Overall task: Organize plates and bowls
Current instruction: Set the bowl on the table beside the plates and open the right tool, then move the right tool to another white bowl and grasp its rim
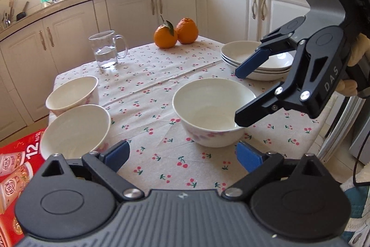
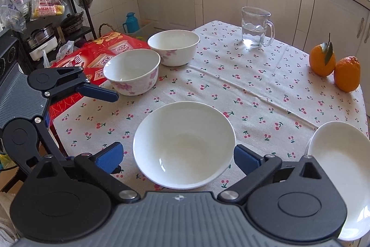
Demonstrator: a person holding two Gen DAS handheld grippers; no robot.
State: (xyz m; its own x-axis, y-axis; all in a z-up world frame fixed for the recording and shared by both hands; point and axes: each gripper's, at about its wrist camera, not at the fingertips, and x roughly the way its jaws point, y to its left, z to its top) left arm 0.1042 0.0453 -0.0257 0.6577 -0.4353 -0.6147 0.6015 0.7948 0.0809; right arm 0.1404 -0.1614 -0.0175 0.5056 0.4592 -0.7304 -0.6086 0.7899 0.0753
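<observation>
On the tablecloth [image 2: 254,89]: bowl [image 2: 183,145] between right gripper [image 2: 178,157] jaws, spread wide, not touching; left gripper [image 1: 182,155] jaws apart, empty; two bowls [image 2: 131,71] at edge; plates [image 1: 254,61] stacked

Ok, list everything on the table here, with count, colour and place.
floral bowls: three, white with pink flowers; one near centre, two at the table's far-left edge
plates: stack of about three, white, right side
oranges: two, orange, touching, far edge
glass mug: one, clear, part-filled with water, far side
tablecloth: one, cream, cherry print
left gripper: open, empty
right gripper: open, astride the centre bowl
</observation>
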